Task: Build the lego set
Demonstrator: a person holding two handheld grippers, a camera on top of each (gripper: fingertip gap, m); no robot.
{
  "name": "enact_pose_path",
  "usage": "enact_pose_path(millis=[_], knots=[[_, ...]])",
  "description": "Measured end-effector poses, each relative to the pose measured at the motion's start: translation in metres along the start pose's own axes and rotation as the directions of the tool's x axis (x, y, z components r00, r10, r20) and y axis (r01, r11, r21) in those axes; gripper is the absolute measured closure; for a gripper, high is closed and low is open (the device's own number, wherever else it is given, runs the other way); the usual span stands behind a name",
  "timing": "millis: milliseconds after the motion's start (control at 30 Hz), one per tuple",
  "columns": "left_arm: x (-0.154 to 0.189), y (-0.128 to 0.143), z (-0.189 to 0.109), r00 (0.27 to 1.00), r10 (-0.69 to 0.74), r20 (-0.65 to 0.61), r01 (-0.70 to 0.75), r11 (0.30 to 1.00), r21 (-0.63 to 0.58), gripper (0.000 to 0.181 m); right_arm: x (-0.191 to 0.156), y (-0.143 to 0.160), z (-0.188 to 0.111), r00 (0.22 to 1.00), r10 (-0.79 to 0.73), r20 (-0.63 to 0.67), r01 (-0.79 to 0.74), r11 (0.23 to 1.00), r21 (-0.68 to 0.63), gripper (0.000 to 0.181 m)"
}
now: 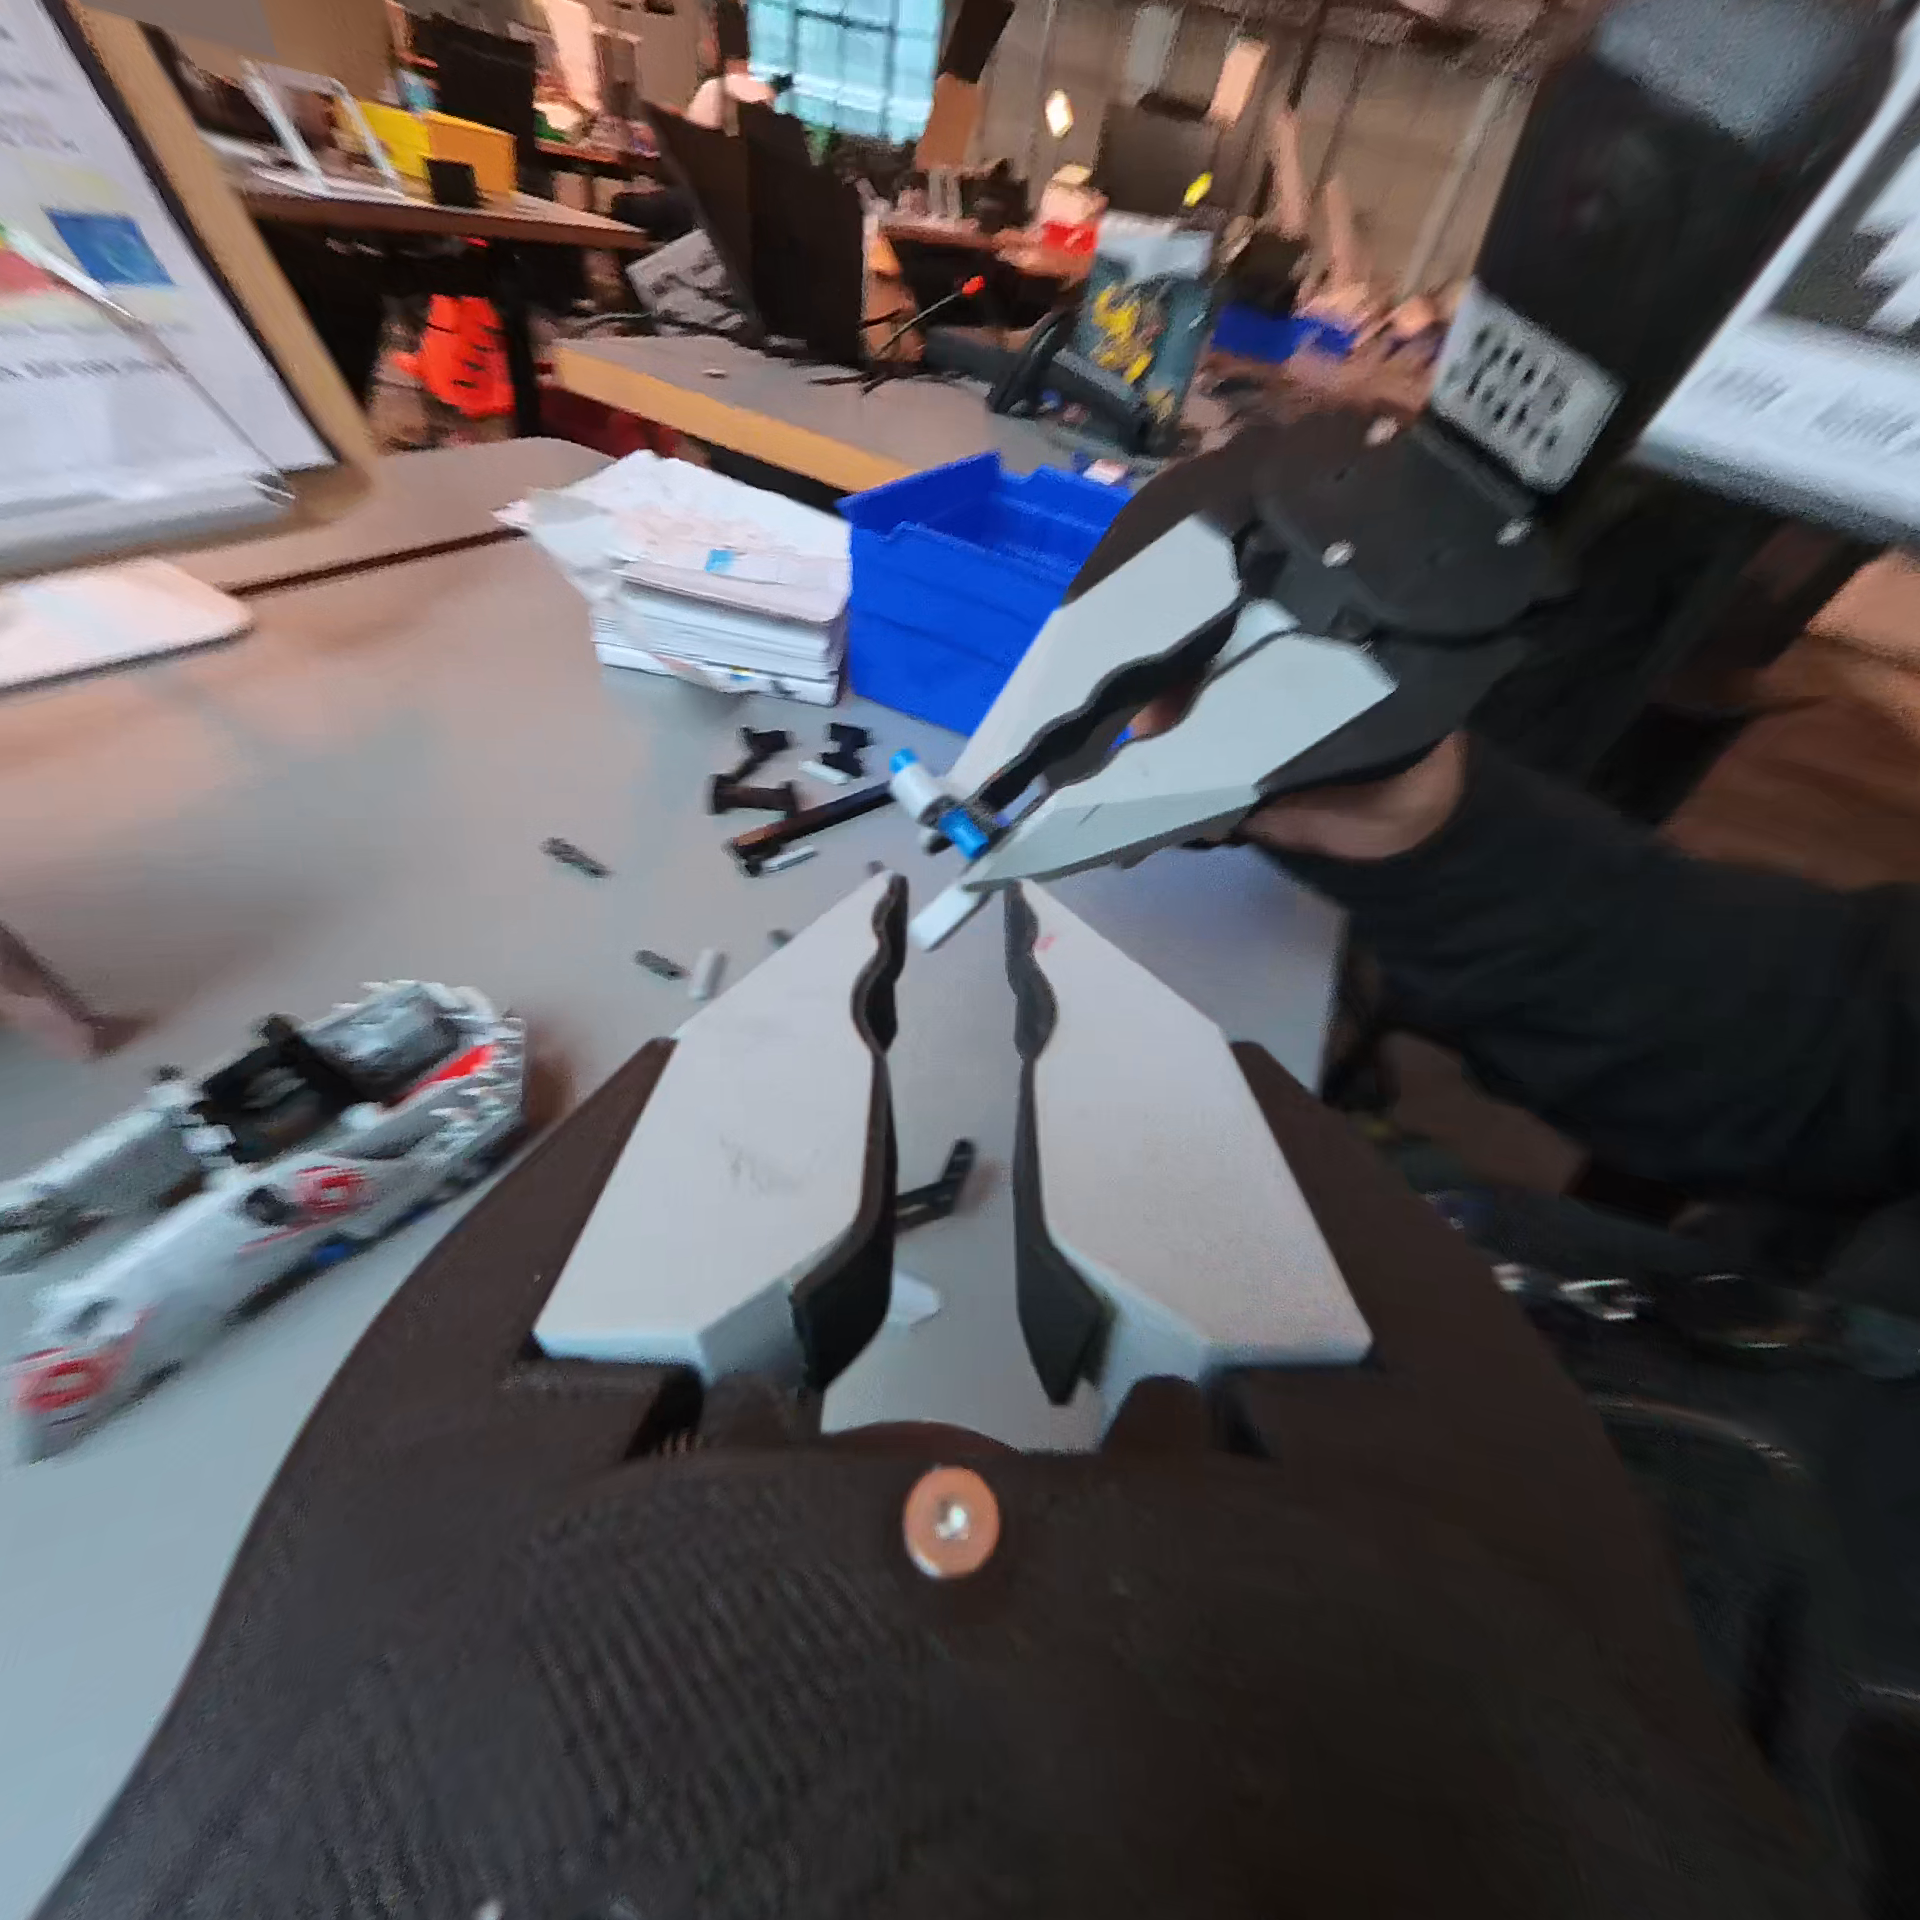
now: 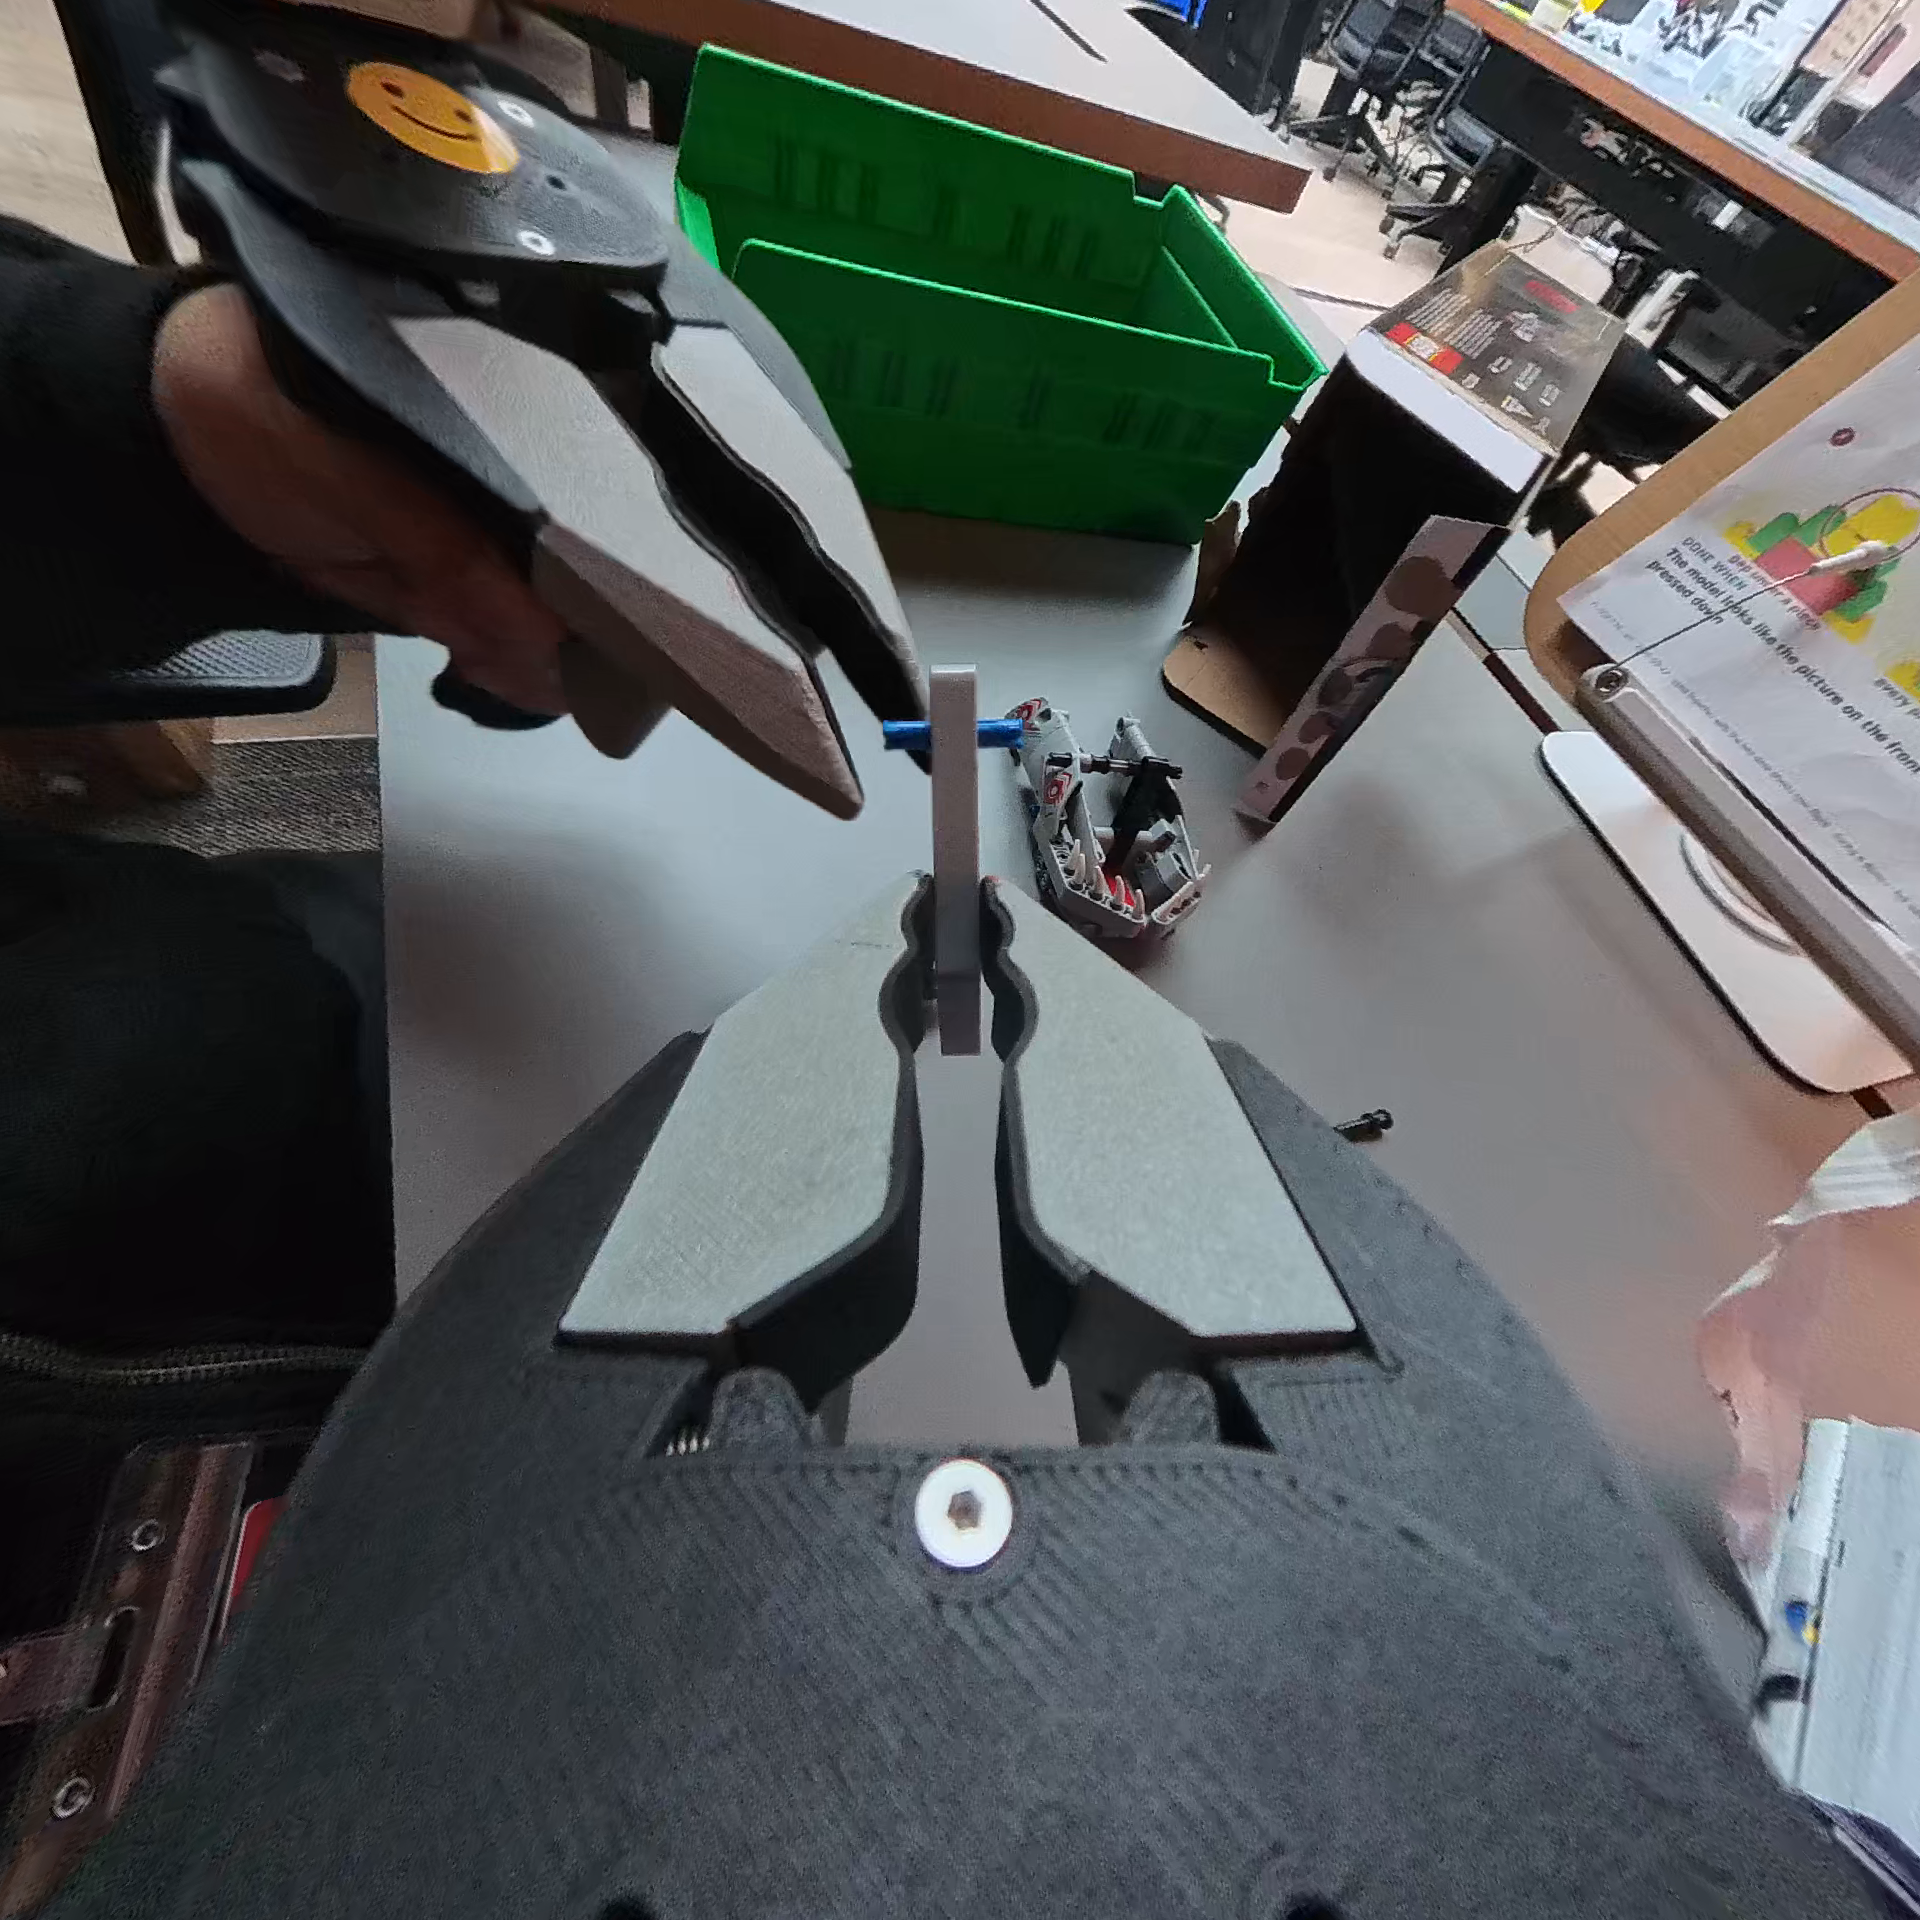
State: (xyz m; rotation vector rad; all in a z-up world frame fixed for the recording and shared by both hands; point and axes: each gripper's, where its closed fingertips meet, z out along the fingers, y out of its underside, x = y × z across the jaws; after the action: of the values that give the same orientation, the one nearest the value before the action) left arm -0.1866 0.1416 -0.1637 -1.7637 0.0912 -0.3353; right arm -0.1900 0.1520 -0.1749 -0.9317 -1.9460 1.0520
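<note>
My right gripper (image 2: 956, 894) is shut on a grey Lego beam (image 2: 954, 790) and holds it upright above the table. A blue pin (image 2: 997, 730) runs crosswise through the beam near its top. My left gripper (image 1: 954, 891) is open, and its tips bracket the beam's end (image 1: 948, 916) without clamping it. In the right wrist view the left gripper (image 2: 883, 748) comes in from the upper left, with its tips at the pin's left end. The right gripper (image 1: 982, 847) shows in the left wrist view. A white and red Lego car (image 1: 260, 1174) lies on the table and also shows in the right wrist view (image 2: 1112, 831).
Loose black pieces (image 1: 779, 790) lie beyond the grippers, in front of a paper stack (image 1: 717, 592) and a blue bin (image 1: 966, 582). A green bin (image 2: 987, 353), an open cardboard box (image 2: 1403, 499) and an instruction board (image 2: 1766, 644) stand behind the car. A black pin (image 2: 1363, 1122) lies to the right.
</note>
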Motion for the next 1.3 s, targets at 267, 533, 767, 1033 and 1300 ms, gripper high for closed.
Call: enact_pose_path(millis=[267,533,767,1033,1300], knots=[[0.001,0.005,0.001,0.994,0.099,0.036,-0.096,0.994,-0.057,0.161,0.008,0.001,0.001,0.947,-0.252,-0.199,0.232,0.966,-0.116,0.176],[-0.003,0.003,-0.004,1.000,-0.008,-0.009,0.008,1.000,-0.013,0.173,0.001,-0.004,0.006,0.783,-0.531,-0.324,0.485,0.847,-0.215,0.176],[-0.003,0.000,-0.002,0.998,-0.061,-0.017,0.061,0.998,0.022,0.175,0.005,-0.003,0.007,0.798,-0.496,-0.344,0.454,0.869,-0.198,0.176],[0.006,0.003,0.003,0.993,-0.100,-0.068,0.103,0.994,0.039,0.177,0.001,-0.007,0.010,0.740,-0.550,-0.388,0.513,0.834,-0.203,0.176],[0.007,-0.007,0.003,0.980,-0.183,-0.075,0.193,0.966,0.174,0.179,0.009,-0.014,0.004,0.816,-0.338,-0.469,0.323,0.939,-0.115,0.174]])
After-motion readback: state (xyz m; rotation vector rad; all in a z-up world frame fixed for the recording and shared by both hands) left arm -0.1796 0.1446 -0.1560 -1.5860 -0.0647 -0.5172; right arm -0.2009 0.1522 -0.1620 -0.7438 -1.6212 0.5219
